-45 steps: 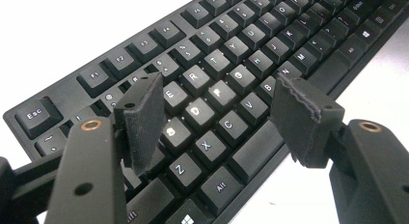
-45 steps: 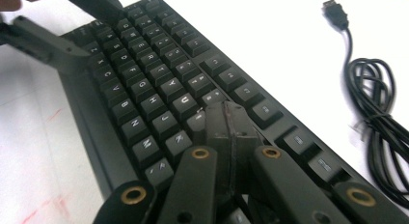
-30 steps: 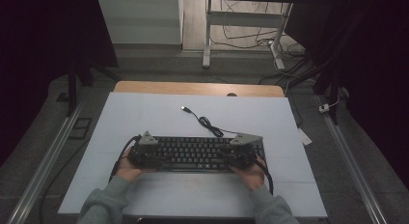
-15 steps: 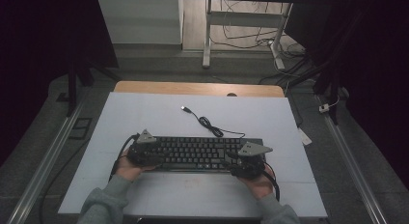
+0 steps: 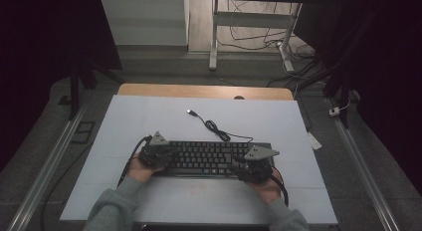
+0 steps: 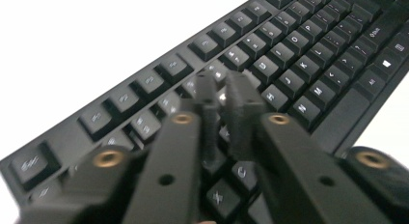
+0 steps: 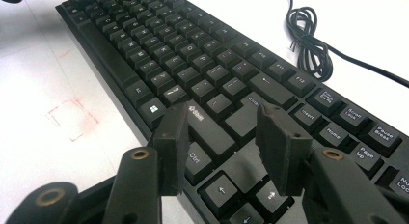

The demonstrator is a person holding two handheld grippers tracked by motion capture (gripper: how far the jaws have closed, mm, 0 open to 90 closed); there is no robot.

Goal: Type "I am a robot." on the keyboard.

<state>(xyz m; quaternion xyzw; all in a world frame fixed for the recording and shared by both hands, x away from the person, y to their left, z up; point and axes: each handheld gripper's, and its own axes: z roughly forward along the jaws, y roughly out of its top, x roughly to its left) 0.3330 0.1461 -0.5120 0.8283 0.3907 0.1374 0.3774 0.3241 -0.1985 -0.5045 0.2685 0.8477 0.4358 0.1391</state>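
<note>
Both forearms in from the bottom edge, grey sleeves. Left gripper (image 5: 155, 156) jaws just closed, nearly touching, nothing between. Right gripper (image 5: 255, 167) jaws apart, nothing gripped, pointing forward and down

Coiled cable (image 5: 215, 127) behind keyboard (image 5: 204, 159); mat (image 5: 149, 116) open elsewhere.

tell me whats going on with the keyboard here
A person at a table works a black keyboard with a tool in each hand. The left tool has just closed, jaws together over the letter keys with nothing between them. The right tool stands open above the shift and enter keys. The cable lies loose, unplugged.
</note>
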